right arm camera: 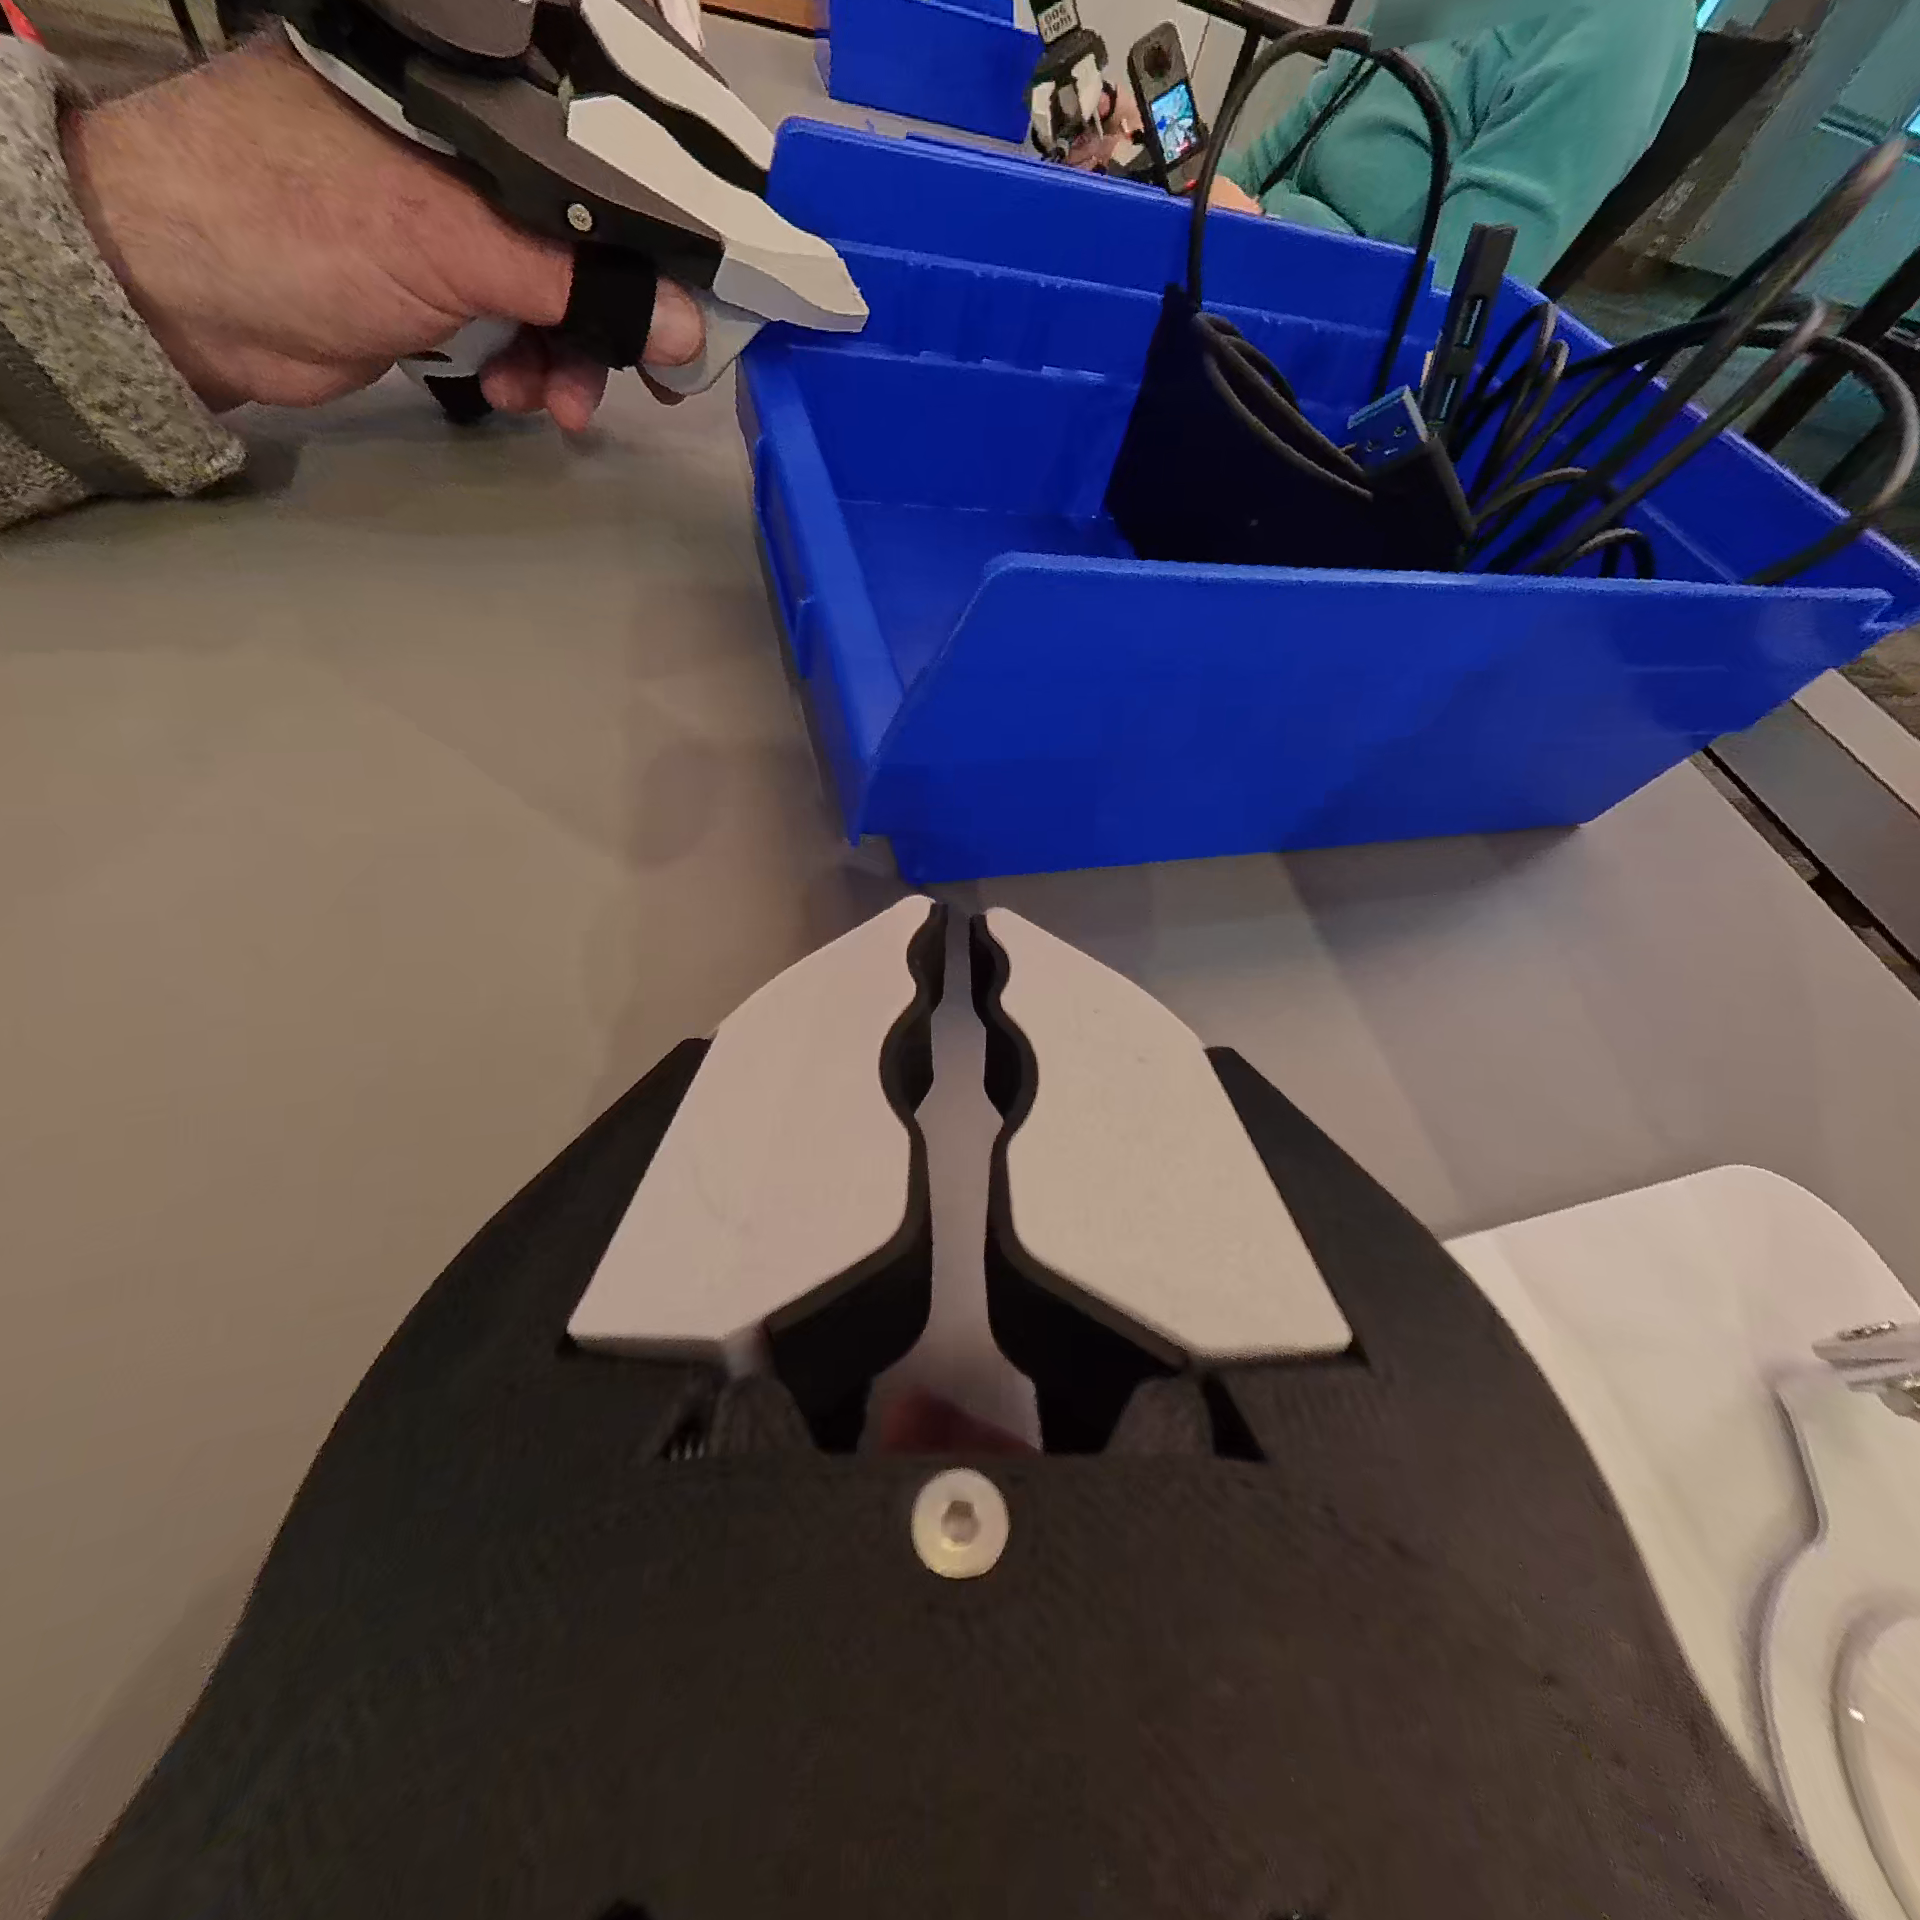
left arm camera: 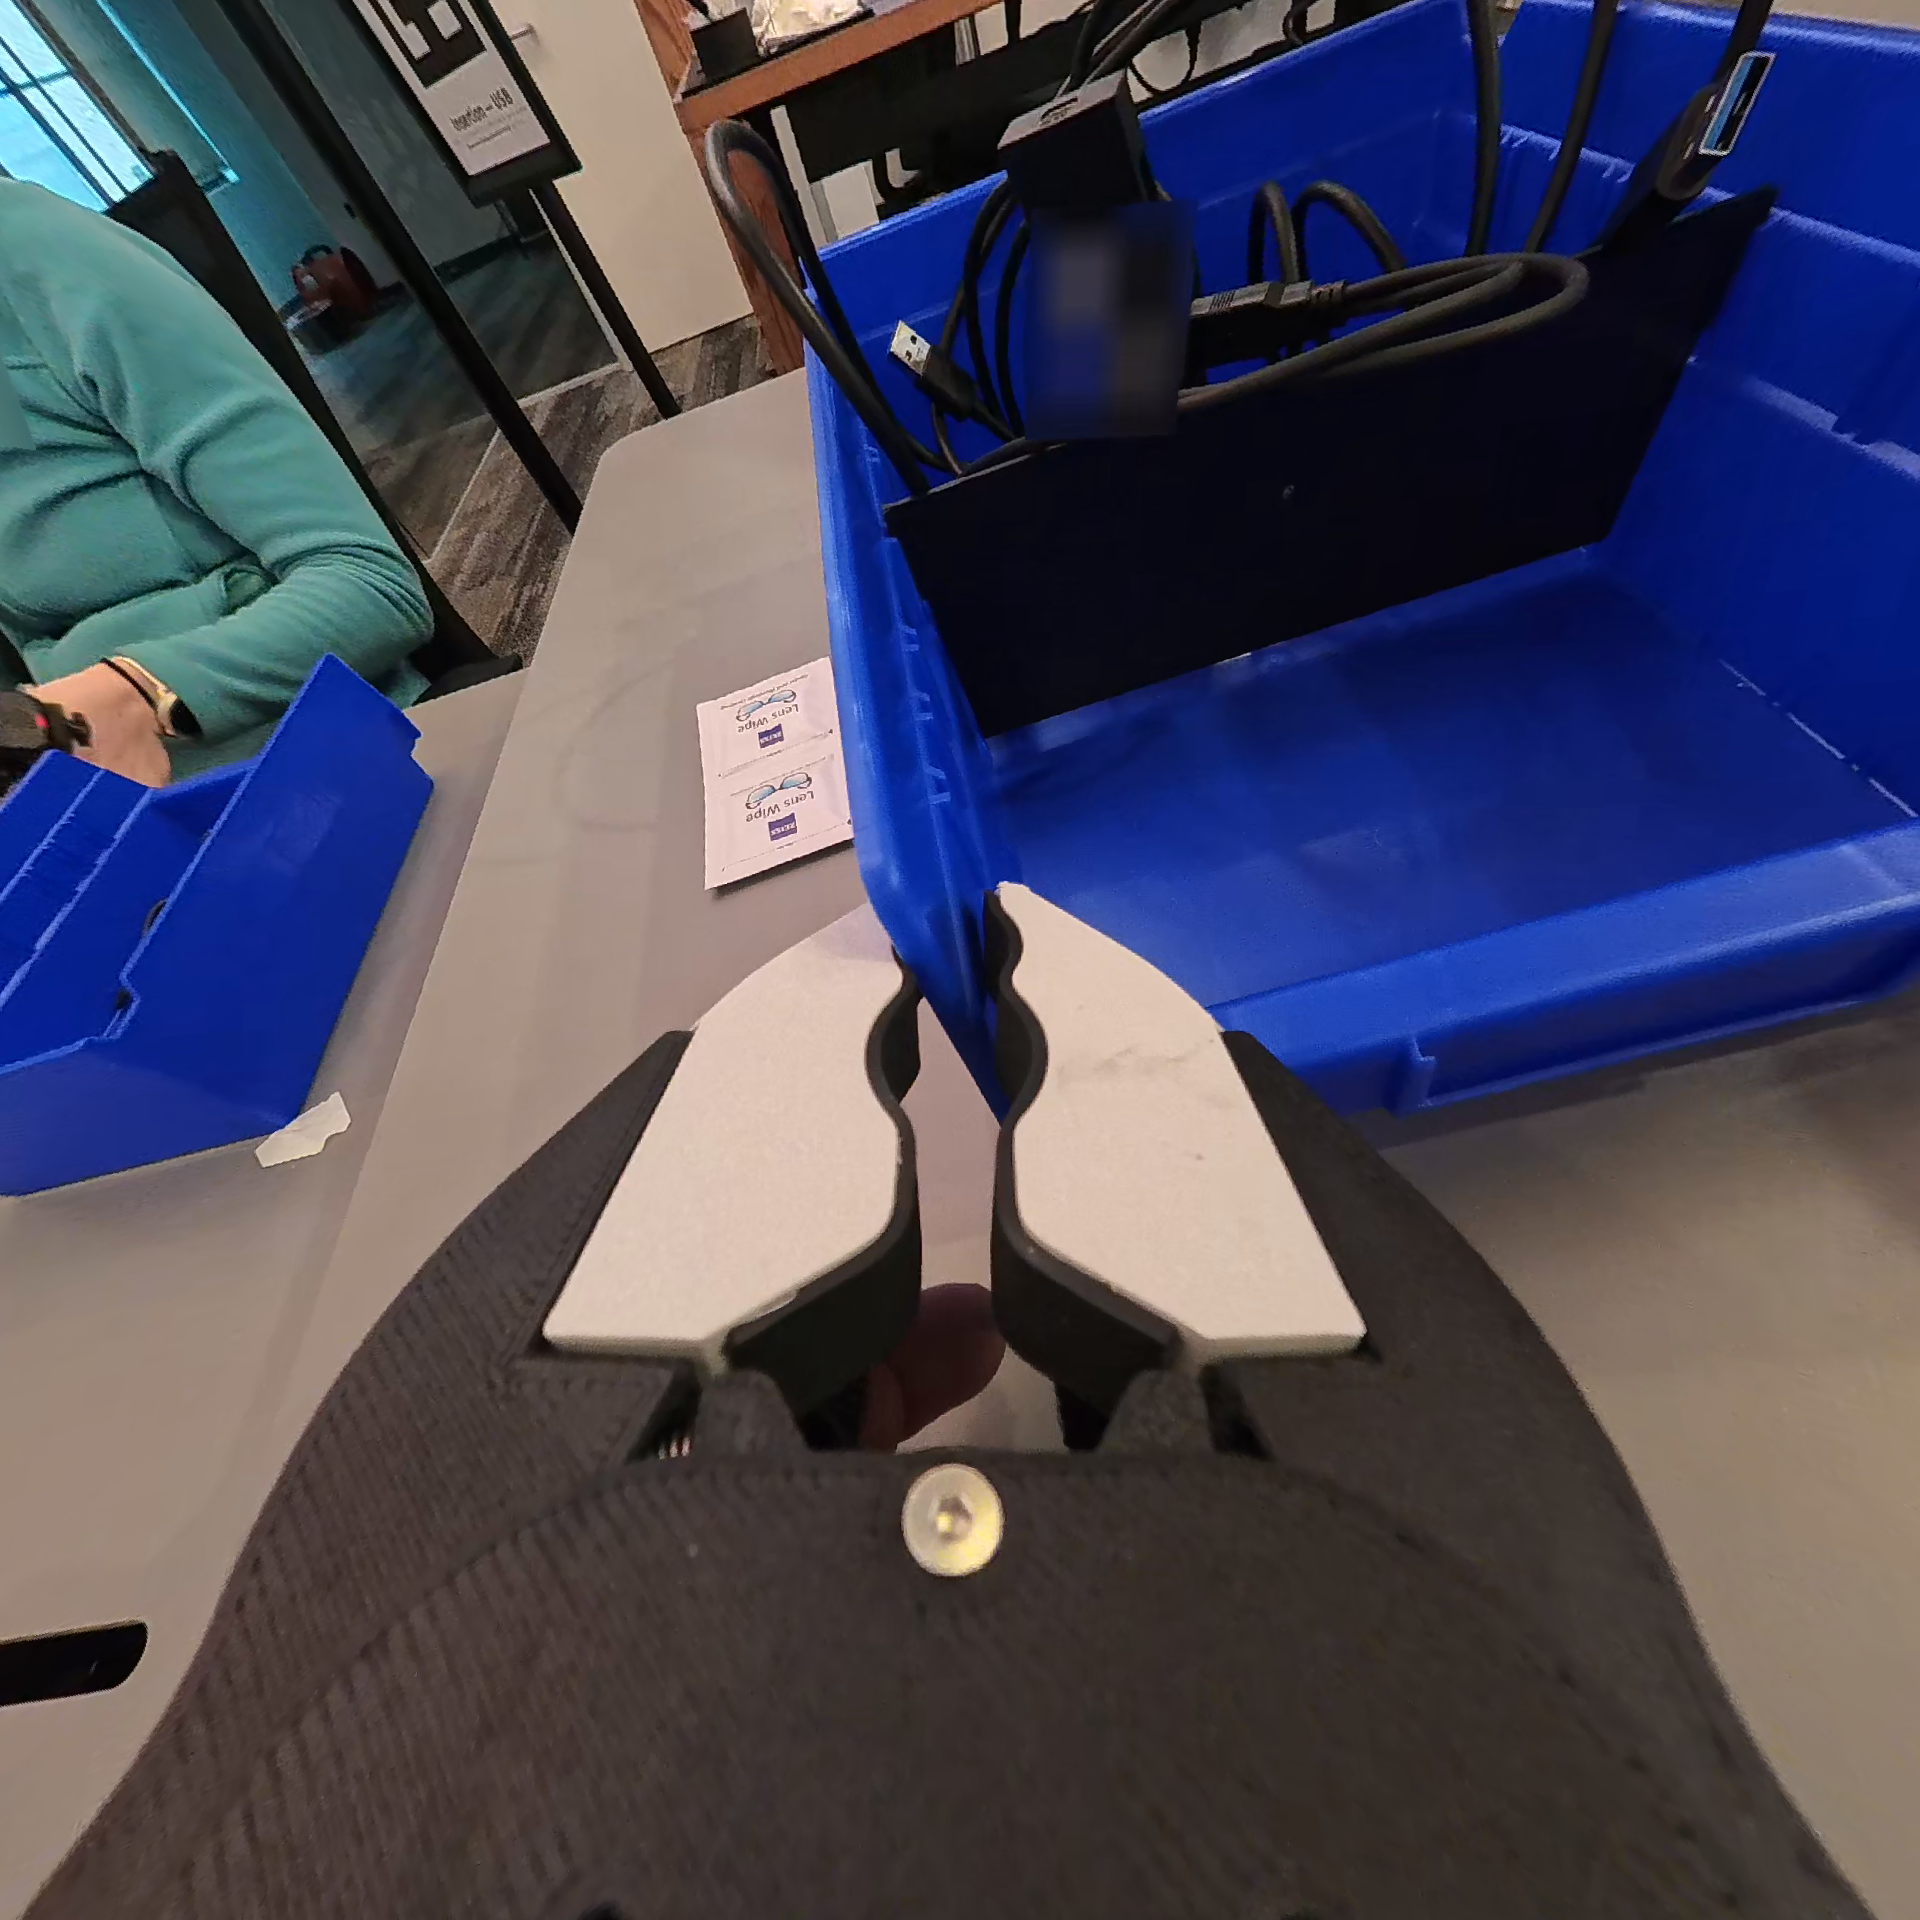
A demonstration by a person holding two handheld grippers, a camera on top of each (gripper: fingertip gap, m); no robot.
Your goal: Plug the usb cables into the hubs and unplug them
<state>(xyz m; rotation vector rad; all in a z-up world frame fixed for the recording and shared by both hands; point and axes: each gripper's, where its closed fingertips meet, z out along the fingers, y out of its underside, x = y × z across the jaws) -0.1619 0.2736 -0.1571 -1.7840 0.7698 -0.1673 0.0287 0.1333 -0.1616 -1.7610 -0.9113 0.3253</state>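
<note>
**Left jaws on the bin wall, right jaws idle over the table**

Around the work: a grey table [left arm camera: 623, 1039] bearing a large blue bin [left arm camera: 1558, 1018], split crosswise by a black divider [left arm camera: 1247, 561]. Behind that divider, in the far compartment, a tangle of black USB cables [left arm camera: 1403, 291] with a black hub [right arm camera: 1470, 301] standing upright among them; near compartment bare blue floor. Just left of the bin, two white sachets [left arm camera: 774, 774] lying flat, joined edge to edge. Farther left, a second blue bin [left arm camera: 208, 914], and beyond it a person in a teal sleeve [left arm camera: 156, 468]. At the lower right of the right wrist view, a white sheet [right arm camera: 1662, 1351] on the table.

In the way: only the divider and the bin's own walls between either tool and the cables.

Pose: left gripper [left arm camera: 951, 935] reaching in from the left at the bin's near left corner, held by a hand [right arm camera: 312, 260] in a grey knit sleeve [right arm camera: 62, 312], one finger through a black trigger loop. Fingers clenched on the bin's side wall, one inside and one outside. Right gripper [right arm camera: 956, 920] low over the table, well short of the cables, tips just short of the bin's near corner, pointing at it; fingers drawn almost together with a thin slit between, gripping nothing.

Writing: printed logos and text on the sachets, upside down from here; a framed sign [left arm camera: 468, 94] on a black stand in the background, also bearing print.
</note>
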